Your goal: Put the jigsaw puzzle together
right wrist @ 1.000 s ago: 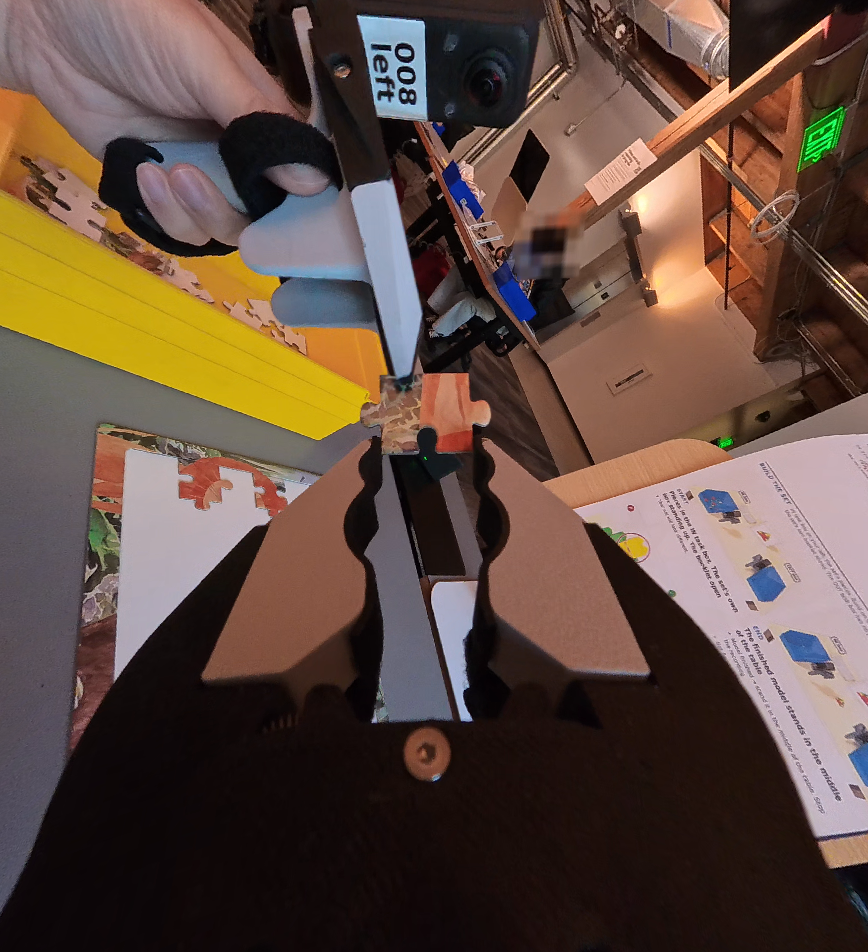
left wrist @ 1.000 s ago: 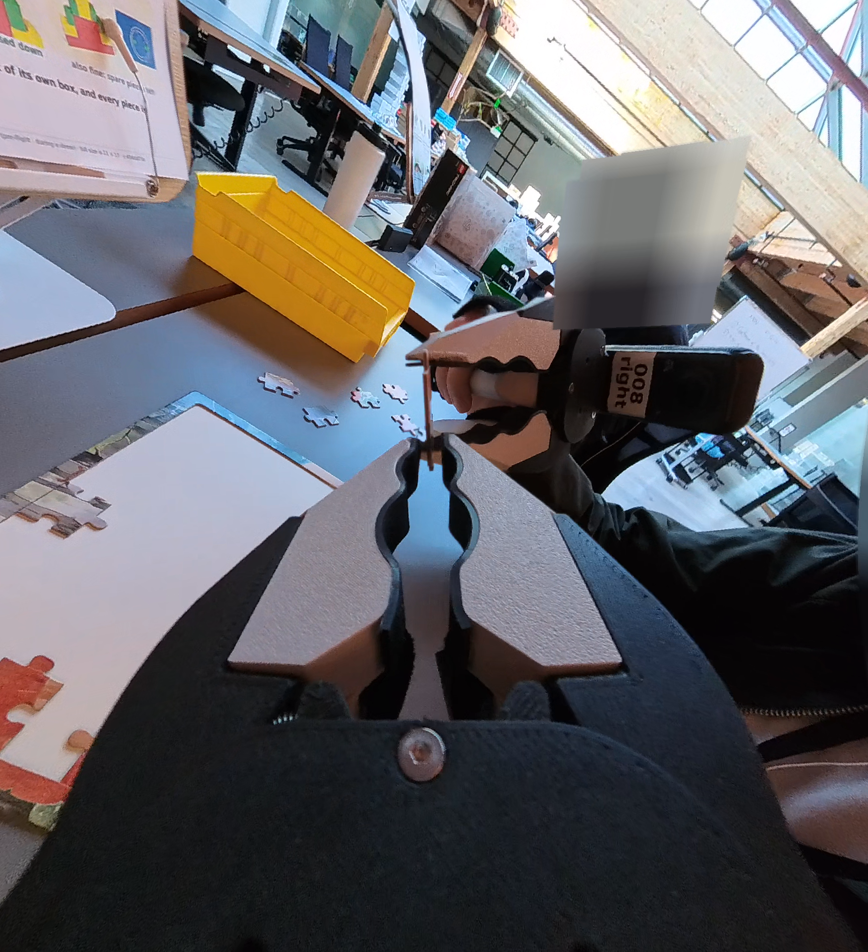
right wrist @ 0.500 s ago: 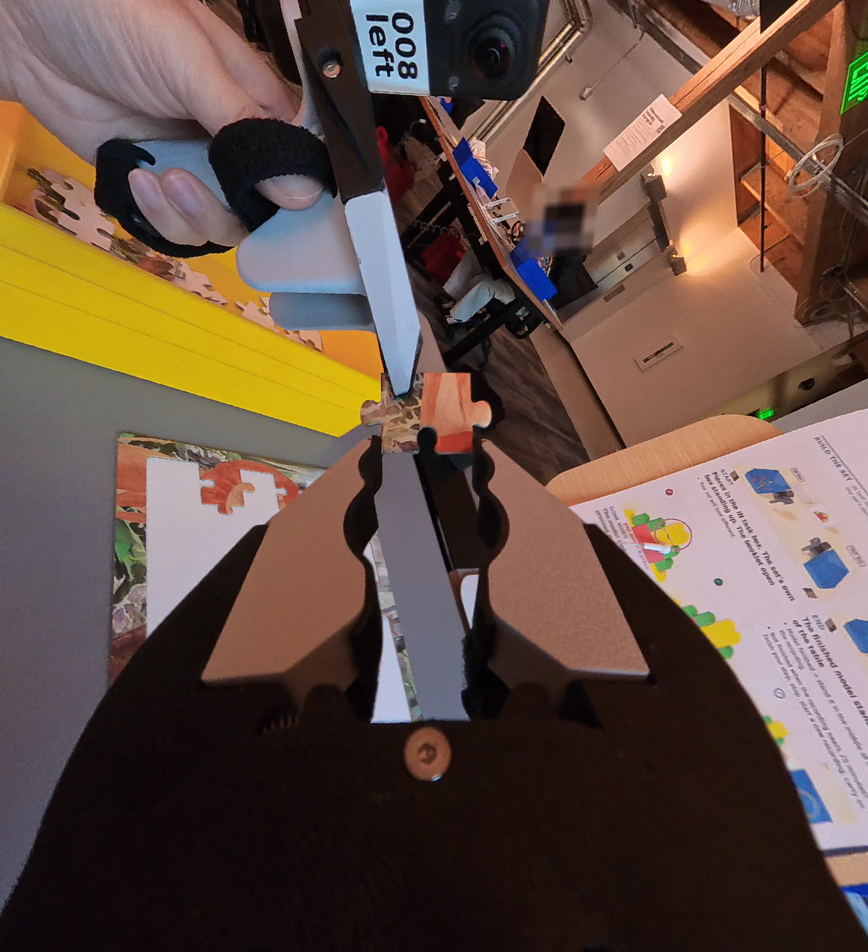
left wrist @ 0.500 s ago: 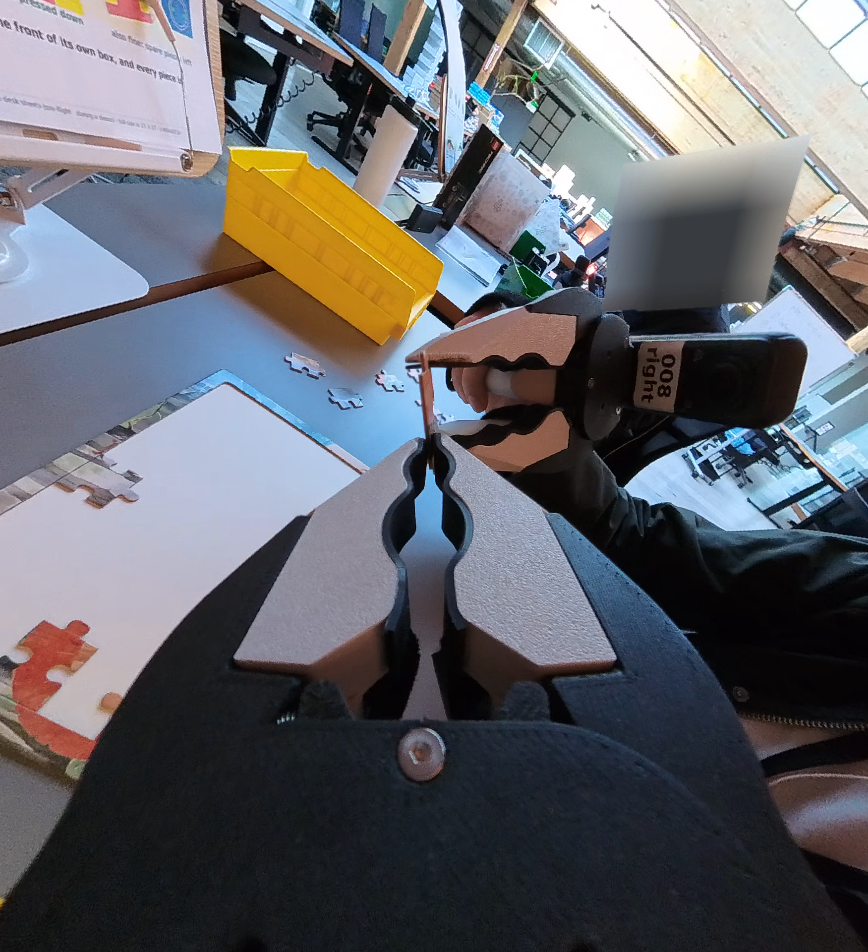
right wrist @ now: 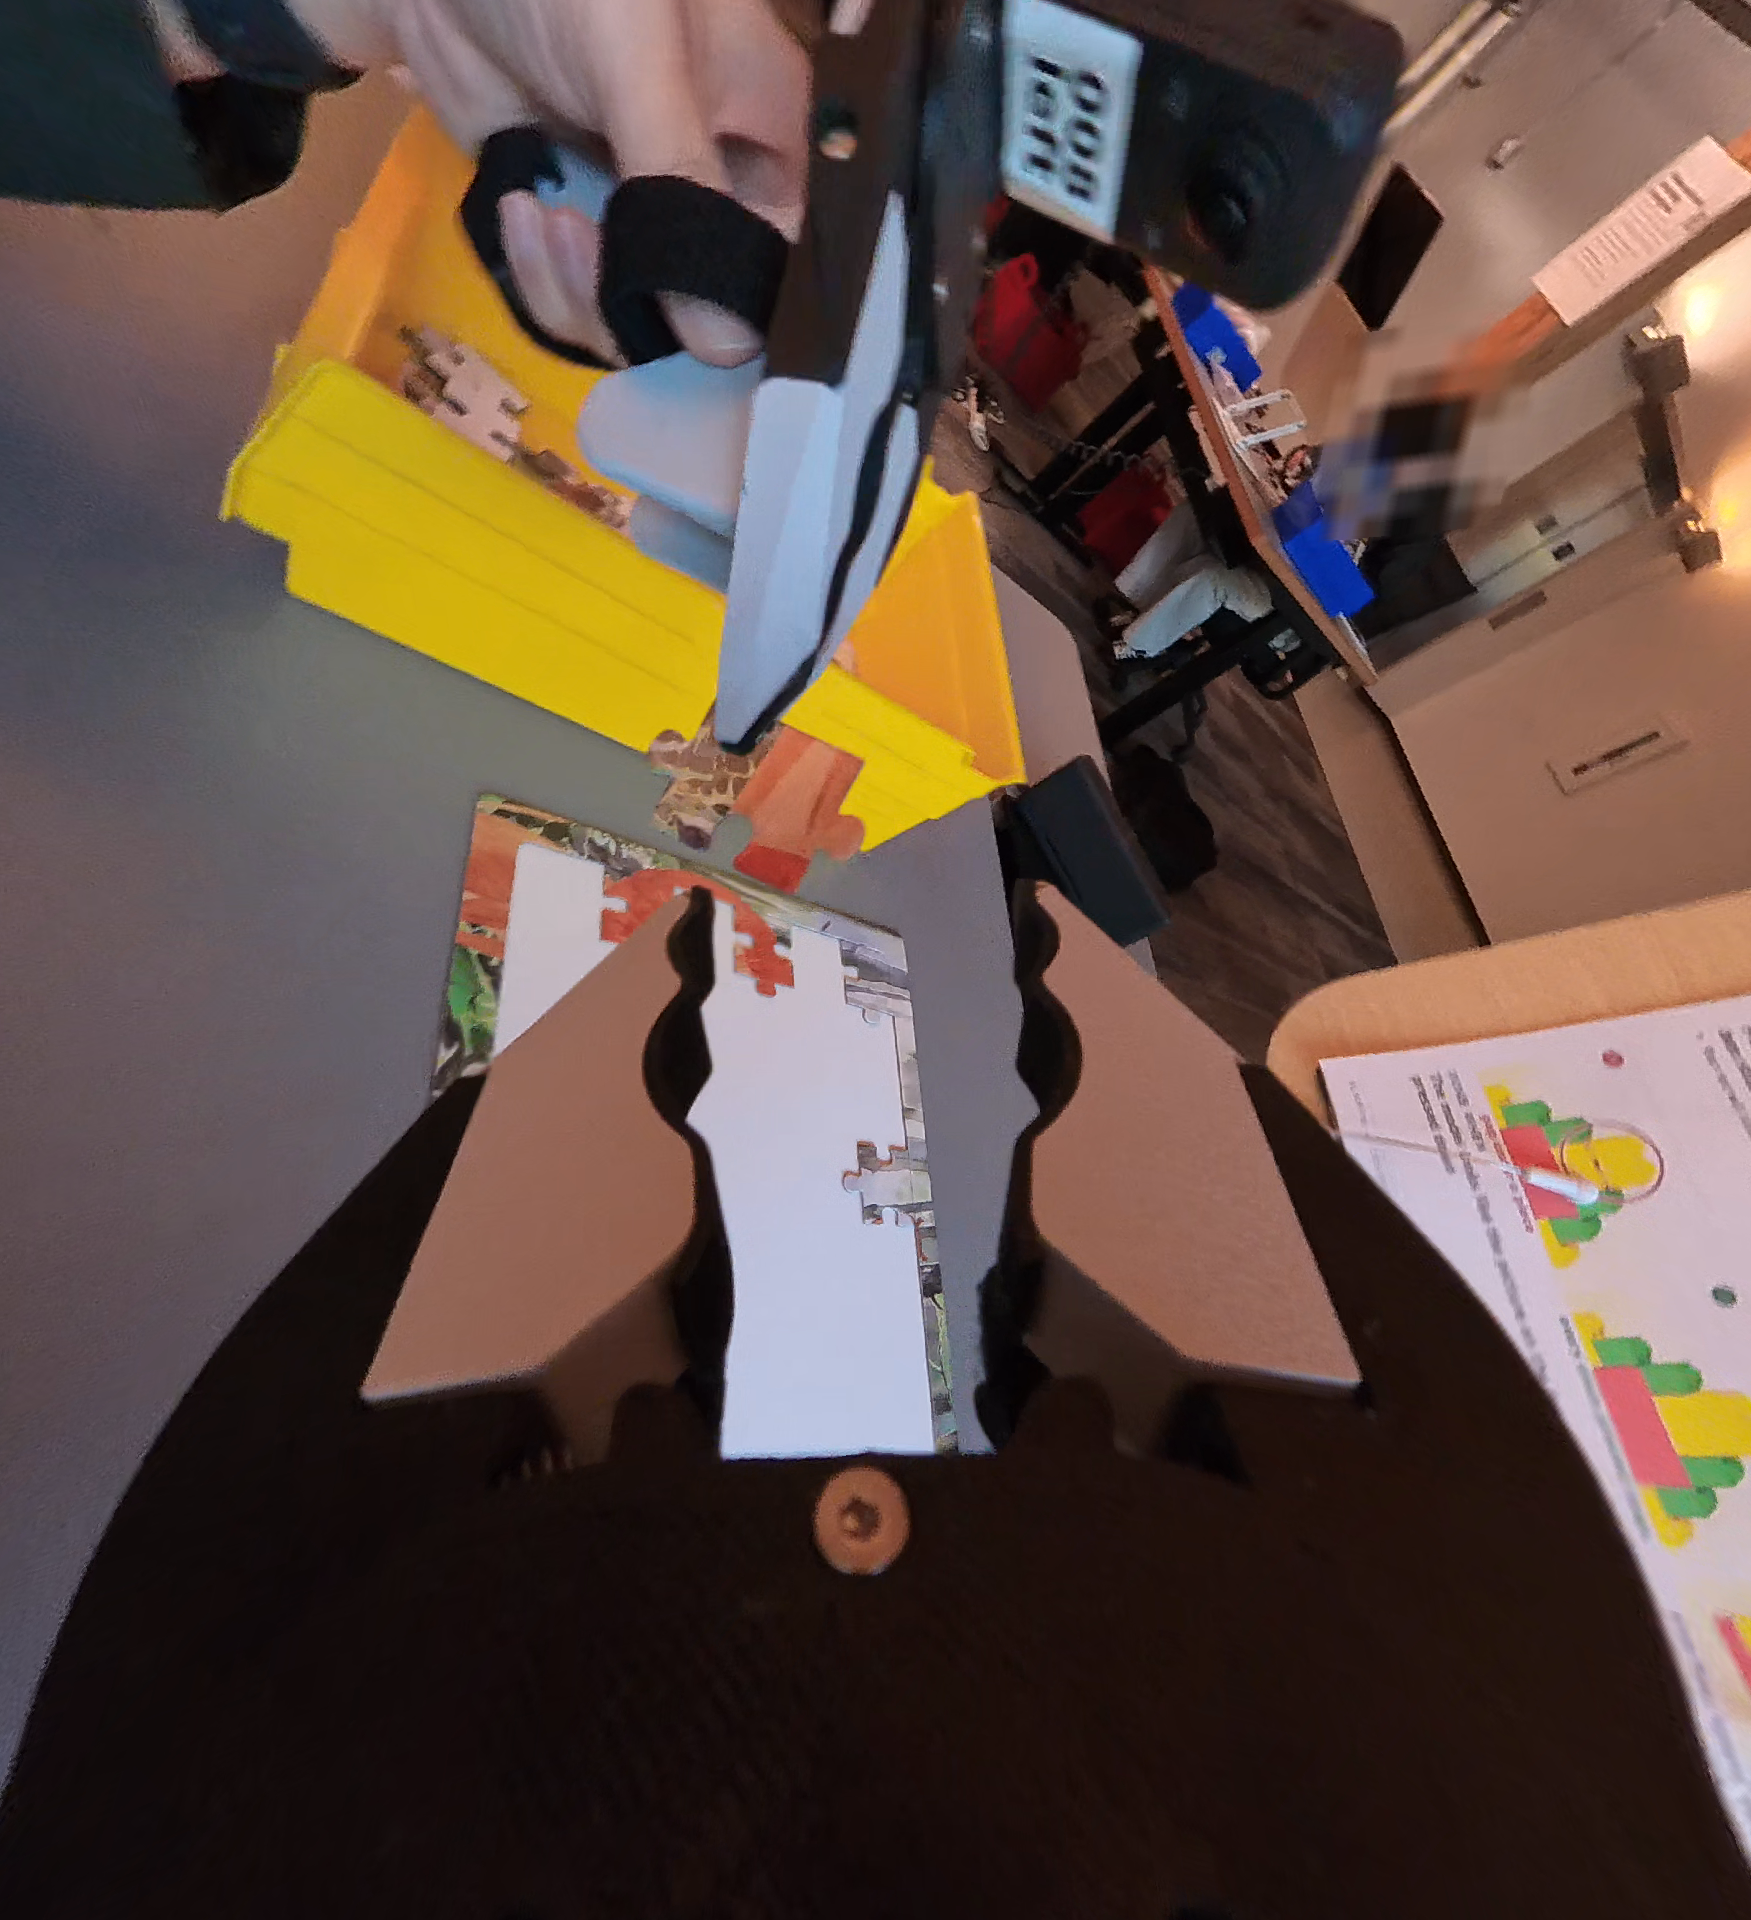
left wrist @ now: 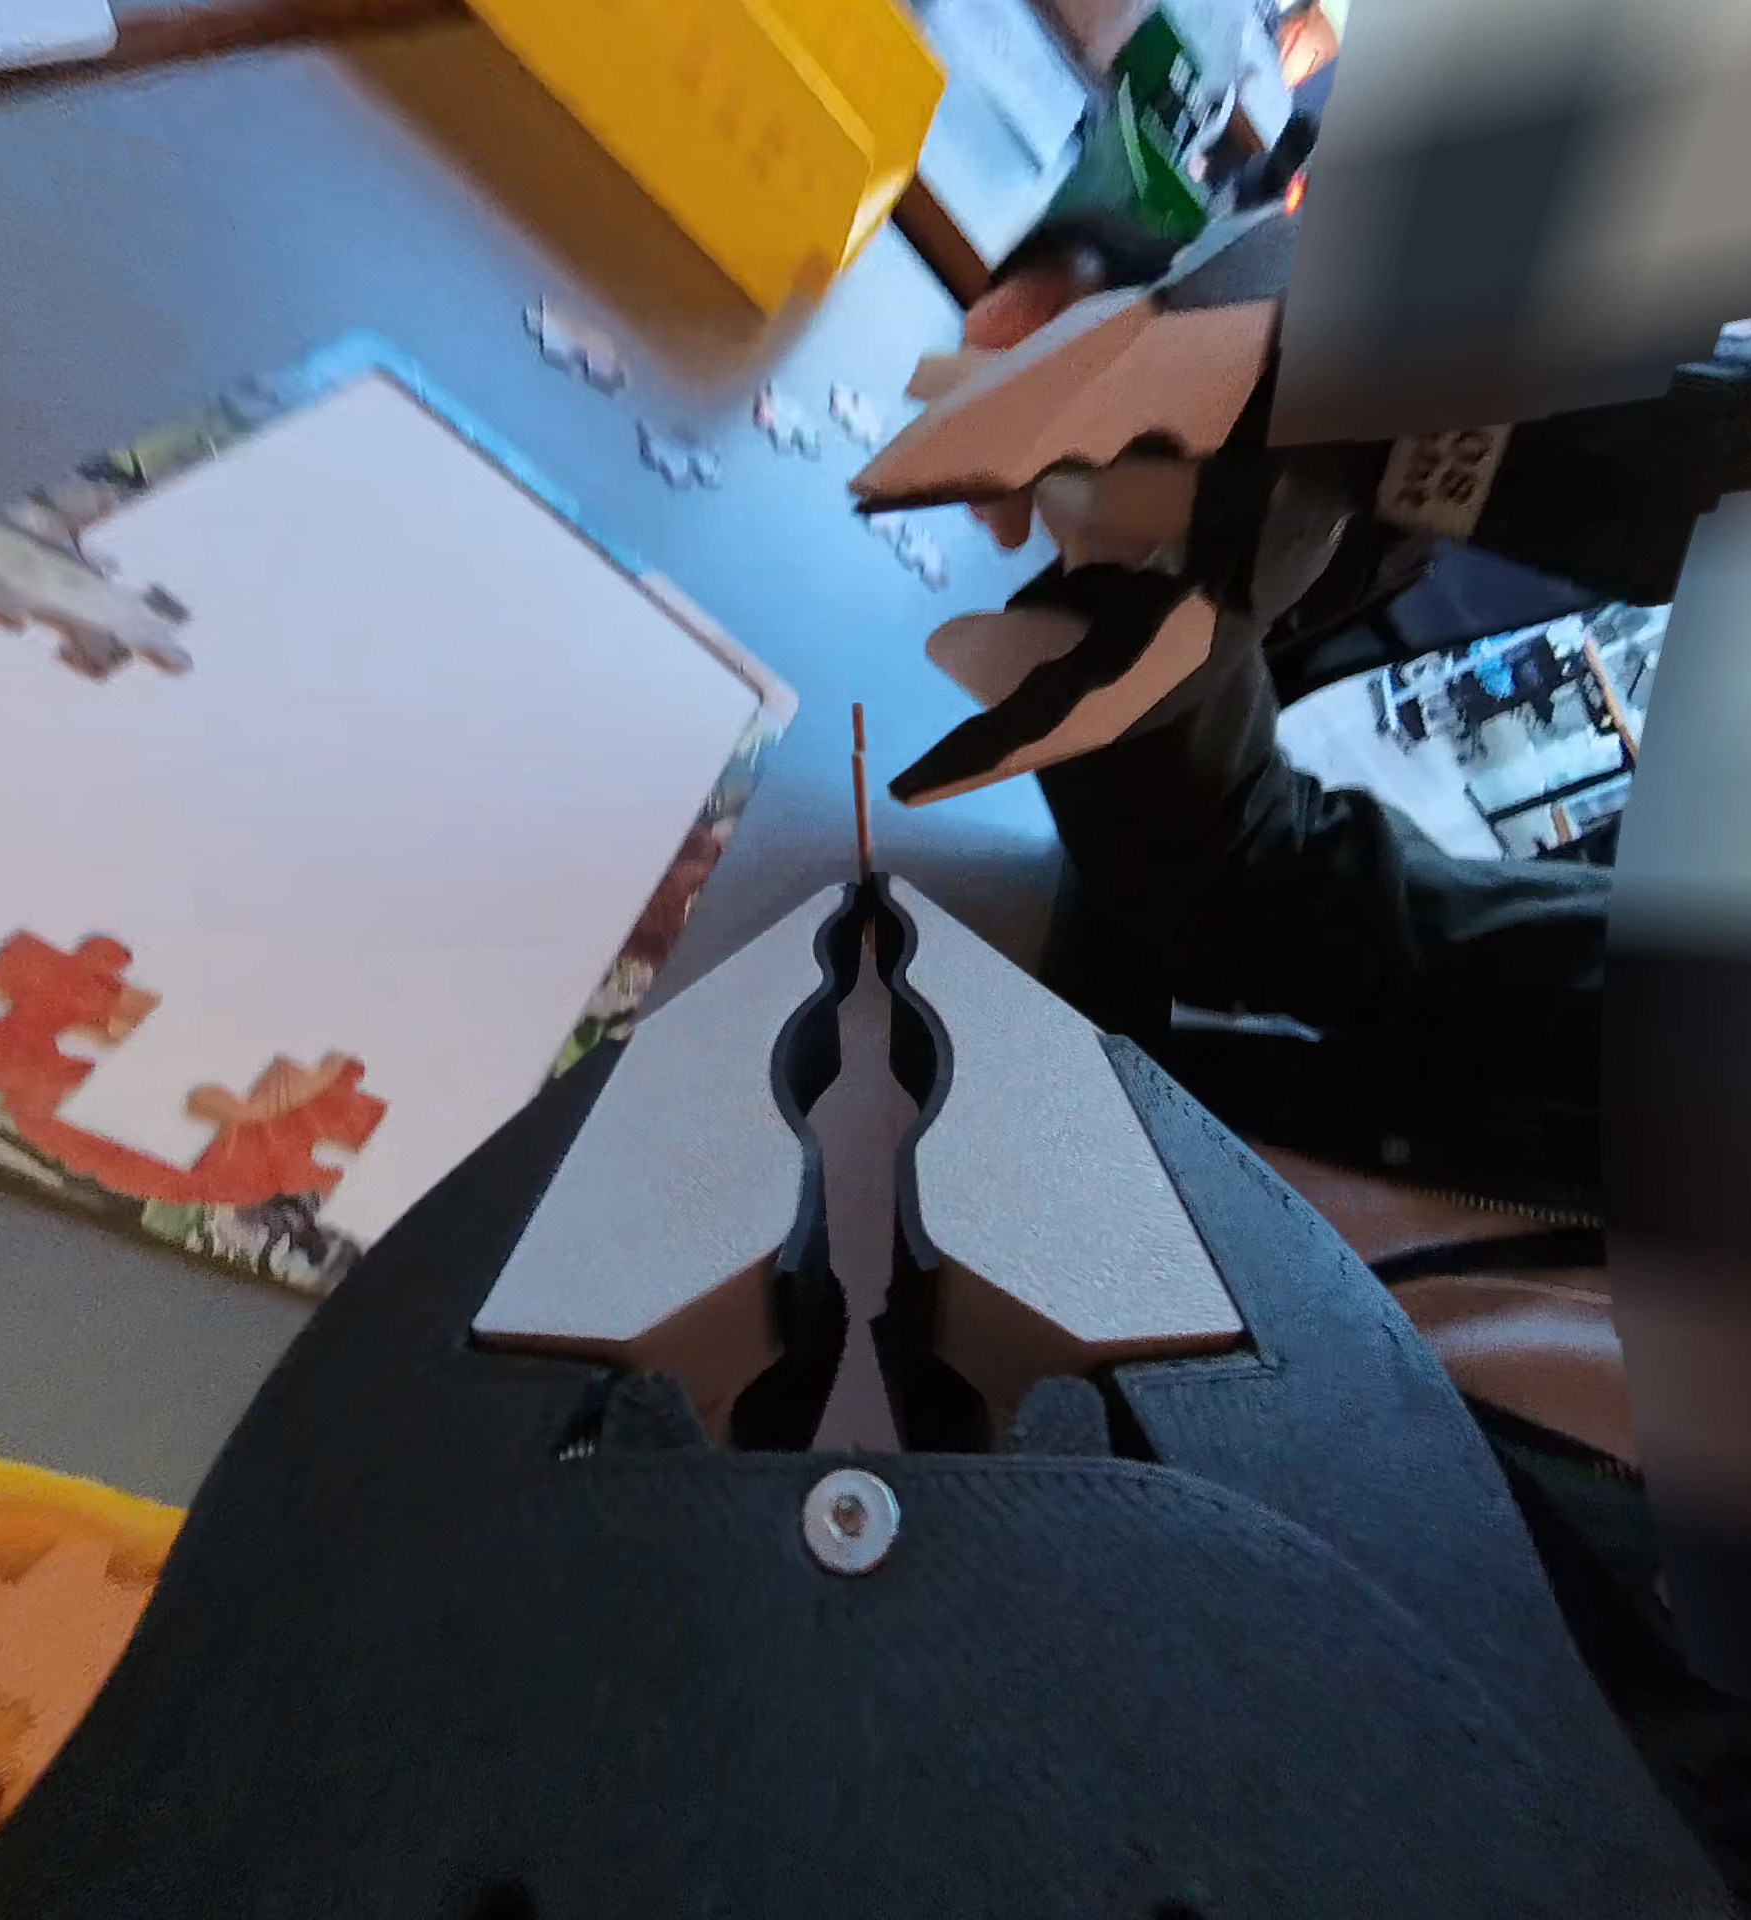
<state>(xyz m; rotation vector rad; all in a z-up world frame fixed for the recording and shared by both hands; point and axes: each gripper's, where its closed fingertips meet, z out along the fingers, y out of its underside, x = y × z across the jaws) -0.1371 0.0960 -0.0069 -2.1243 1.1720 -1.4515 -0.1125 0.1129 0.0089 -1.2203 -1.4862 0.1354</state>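
The left tool [left wrist: 863,883] is clamped on an orange and brown cardboard puzzle piece [right wrist: 762,805], held edge-up above the grey bench [left wrist: 123,239]. The right tool [right wrist: 850,914] has its fingers spread wide apart, empty, just beside the piece. Below lies the partly filled white puzzle board [left wrist: 351,727]. A yellow plastic bin [right wrist: 497,551] with more pieces stands at the board's far end.

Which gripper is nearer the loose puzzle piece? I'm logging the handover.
Left. The left gripper is shut on the puzzle piece, pinching its edge. The right gripper is open and apart from it, above the puzzle board.
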